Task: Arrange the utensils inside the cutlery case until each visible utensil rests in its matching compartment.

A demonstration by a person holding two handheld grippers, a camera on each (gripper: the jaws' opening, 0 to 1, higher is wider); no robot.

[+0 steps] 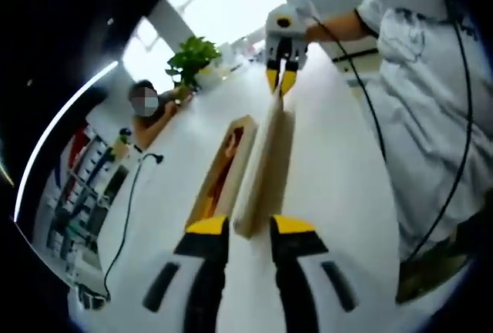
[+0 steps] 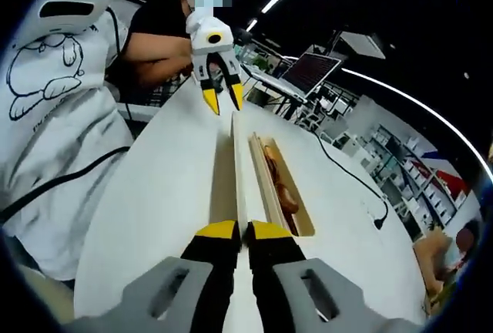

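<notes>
left tool [image 1: 249, 229]: jaws standing apart, tips at one end of a lid | right tool [image 2: 242, 233]: jaws pinching together on the lid's other end

A cutlery case [image 2: 283, 194] lies on a table [image 2: 154, 202], its lid [image 2: 239, 171] upright on edge alongside, utensils [image 2: 279, 183] apparently inside the case.

You can't make out which utensils [image 2: 279, 183] lie in the cutlery case [image 2: 291, 208]; its raised lid [image 1: 262, 167] hides part of it in the left gripper view.
</notes>
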